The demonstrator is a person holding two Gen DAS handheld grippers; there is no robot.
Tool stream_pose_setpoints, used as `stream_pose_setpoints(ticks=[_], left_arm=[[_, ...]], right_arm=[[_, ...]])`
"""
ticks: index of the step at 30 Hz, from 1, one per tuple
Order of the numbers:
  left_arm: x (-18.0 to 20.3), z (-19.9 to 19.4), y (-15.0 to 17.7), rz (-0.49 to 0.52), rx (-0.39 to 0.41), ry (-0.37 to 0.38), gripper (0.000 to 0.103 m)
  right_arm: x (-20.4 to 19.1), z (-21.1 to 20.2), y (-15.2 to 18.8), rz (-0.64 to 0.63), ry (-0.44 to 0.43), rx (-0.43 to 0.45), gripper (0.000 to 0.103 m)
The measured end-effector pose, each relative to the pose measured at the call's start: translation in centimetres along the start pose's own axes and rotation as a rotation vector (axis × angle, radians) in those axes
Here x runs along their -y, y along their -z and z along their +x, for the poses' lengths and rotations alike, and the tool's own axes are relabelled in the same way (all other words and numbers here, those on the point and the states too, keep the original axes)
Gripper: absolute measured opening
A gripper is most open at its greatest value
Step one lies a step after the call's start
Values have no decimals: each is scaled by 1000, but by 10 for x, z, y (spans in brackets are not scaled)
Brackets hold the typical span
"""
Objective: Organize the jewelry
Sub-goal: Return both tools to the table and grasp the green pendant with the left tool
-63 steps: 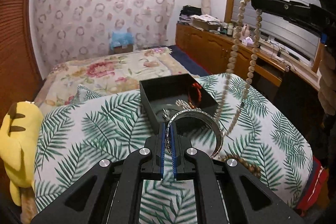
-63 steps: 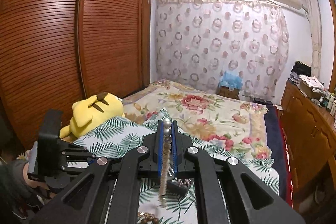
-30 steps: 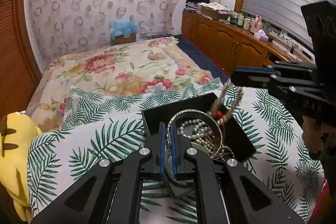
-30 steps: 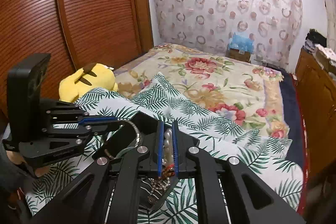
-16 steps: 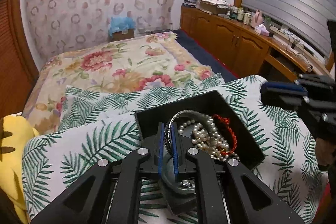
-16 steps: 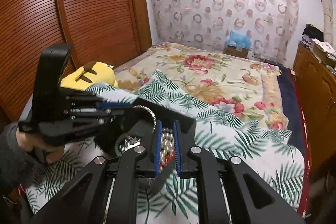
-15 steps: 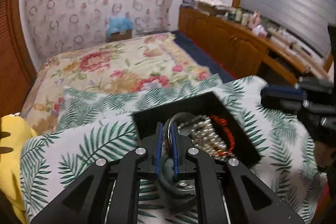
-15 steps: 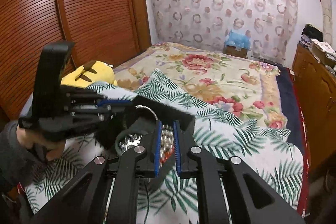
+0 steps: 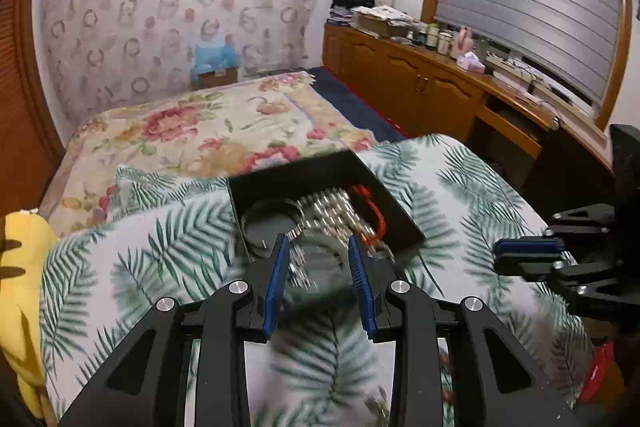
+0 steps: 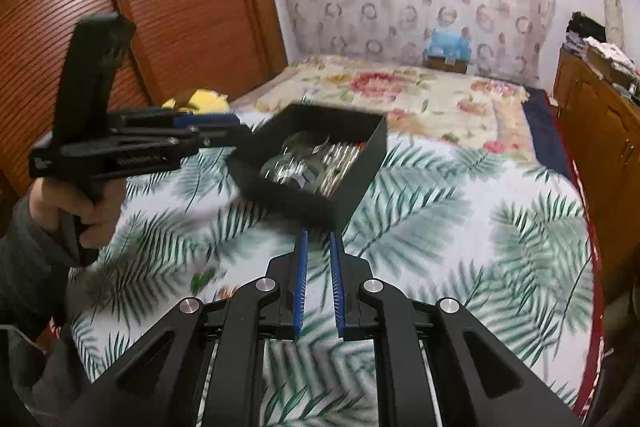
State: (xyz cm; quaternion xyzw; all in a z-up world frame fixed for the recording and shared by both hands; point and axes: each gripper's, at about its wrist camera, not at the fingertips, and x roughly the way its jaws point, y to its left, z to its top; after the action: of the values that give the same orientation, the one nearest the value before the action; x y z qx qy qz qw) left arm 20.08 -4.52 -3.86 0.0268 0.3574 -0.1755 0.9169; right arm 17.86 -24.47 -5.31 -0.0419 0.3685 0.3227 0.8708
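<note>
A black open box (image 9: 384,187) (image 10: 360,187) sits on the palm-leaf cloth. Inside lie a silver bangle (image 9: 270,217) (image 10: 288,171), a pale bead necklace (image 9: 336,207) (image 10: 340,159) and a red cord bracelet (image 9: 370,205). My left gripper (image 9: 318,243) is open and empty, just at the box's near edge; it shows in the right wrist view (image 10: 216,125) left of the box. My right gripper (image 10: 318,237) is open a little and empty, just in front of the box; it shows in the left wrist view (image 9: 528,251) to the right of the box.
A yellow plush toy (image 9: 20,283) (image 10: 196,99) lies at the left edge of the cloth. Some small beads (image 10: 226,293) lie on the cloth near the front. A floral bed cover (image 9: 208,131) lies beyond, a wooden cabinet (image 9: 420,87) on the right.
Both grippers opened and pulled back from the box. The bangle left my left gripper and the bead necklace left my right gripper; both now lie in the box.
</note>
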Motion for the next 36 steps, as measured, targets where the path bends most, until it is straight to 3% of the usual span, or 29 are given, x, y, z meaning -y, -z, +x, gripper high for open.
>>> stream_pose_setpoints(ticks=[2, 4, 6, 13, 25, 27, 29, 36], left_arm=[[4, -5, 12, 3, -11, 8, 29], [6, -9, 23, 9, -25, 6, 29], [9, -11, 32, 10, -36, 5, 30], [7, -16, 64, -10, -84, 26, 30], [15, -18, 94, 2, -144, 49, 36], [20, -17, 95, 8, -148, 62, 36], [24, -15, 96, 16, -155, 76, 36], [37, -4, 99, 34, -177, 93, 36]], right_arm=[[-5, 0, 9, 1, -3, -16, 17], [-8, 2, 13, 7, -6, -32, 27], [-12, 4, 17, 11, -15, -47, 27], [-36, 23, 34, -24, -40, -138, 27], [-34, 43, 44, -1, -16, -217, 27], [-33, 43, 45, -3, -19, -220, 27], [-33, 43, 46, 2, -41, -219, 13], [-22, 26, 42, 37, -20, -157, 13]])
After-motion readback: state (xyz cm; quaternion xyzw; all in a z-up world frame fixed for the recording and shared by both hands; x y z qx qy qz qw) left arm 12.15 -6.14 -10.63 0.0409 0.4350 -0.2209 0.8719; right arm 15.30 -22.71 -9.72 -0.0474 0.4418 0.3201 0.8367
